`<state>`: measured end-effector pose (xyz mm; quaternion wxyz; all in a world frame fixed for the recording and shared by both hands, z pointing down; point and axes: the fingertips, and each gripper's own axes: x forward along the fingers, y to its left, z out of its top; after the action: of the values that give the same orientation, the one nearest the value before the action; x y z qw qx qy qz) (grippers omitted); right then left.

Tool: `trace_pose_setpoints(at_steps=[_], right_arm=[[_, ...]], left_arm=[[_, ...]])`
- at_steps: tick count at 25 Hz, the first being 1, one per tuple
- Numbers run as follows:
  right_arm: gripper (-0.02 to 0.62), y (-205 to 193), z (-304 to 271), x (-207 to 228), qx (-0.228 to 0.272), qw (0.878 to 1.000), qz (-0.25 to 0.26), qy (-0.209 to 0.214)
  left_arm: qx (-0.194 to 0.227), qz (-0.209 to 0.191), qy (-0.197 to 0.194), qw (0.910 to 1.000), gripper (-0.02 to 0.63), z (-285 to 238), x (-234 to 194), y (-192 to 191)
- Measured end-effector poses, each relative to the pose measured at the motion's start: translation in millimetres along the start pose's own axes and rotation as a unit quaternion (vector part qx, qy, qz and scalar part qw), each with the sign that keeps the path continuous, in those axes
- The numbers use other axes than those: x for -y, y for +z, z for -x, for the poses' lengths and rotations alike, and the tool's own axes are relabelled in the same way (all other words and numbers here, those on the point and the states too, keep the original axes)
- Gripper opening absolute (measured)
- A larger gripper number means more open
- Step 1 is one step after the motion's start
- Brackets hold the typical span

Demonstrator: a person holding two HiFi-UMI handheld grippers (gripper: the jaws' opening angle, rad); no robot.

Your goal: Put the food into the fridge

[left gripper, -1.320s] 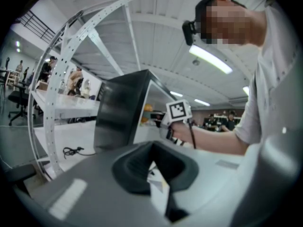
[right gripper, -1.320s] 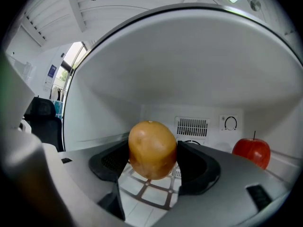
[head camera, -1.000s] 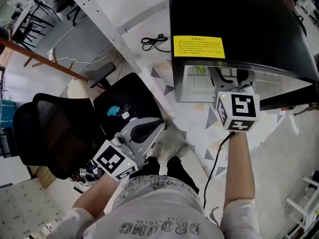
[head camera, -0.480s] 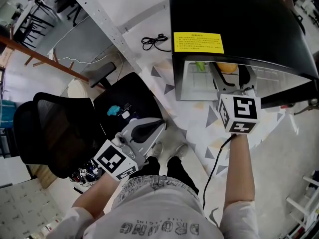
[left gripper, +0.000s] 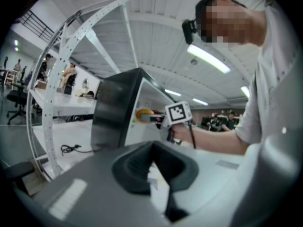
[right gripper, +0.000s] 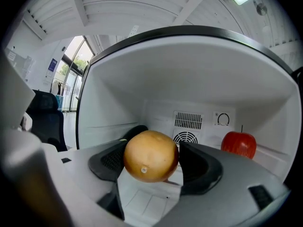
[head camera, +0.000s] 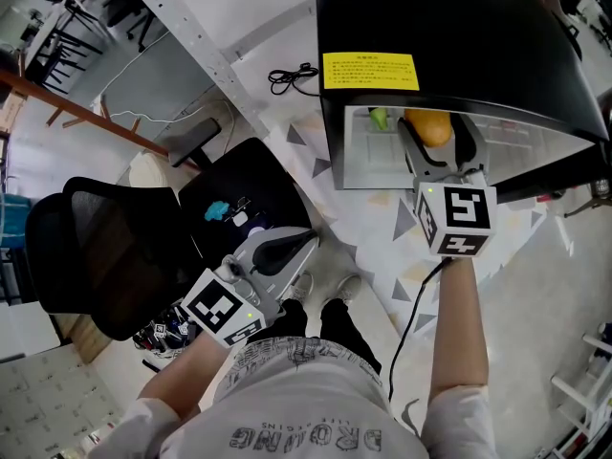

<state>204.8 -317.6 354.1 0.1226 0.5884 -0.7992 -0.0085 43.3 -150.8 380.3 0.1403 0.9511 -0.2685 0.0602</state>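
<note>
Inside the open black fridge (head camera: 459, 27), upper right of the head view, a round orange fruit (right gripper: 149, 154) is clamped between the right gripper's (right gripper: 151, 161) jaws, seemingly for setting down near the red apple (right gripper: 238, 144), while the left gripper (left gripper: 154, 167) is held aside, jaws together and empty.

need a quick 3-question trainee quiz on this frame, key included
1. True or false: the left gripper holds food.
2. What is the right gripper shut on? A) a bottle B) an orange C) nothing
3. Fill in: a red ___ sits at the back of the fridge.
Key: 1 false, it is shut and empty; 2 B; 3 apple.
</note>
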Motion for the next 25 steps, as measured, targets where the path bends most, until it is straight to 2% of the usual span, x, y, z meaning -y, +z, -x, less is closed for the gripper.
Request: trace_pose_setpoints(at_steps=[25], right_arm=[[0.308,3,15,-18,0.012,1.000,0.001,0.024]], left_arm=[[0.001,-0.008,-0.001,1.0000,0.009,12,13,-3]])
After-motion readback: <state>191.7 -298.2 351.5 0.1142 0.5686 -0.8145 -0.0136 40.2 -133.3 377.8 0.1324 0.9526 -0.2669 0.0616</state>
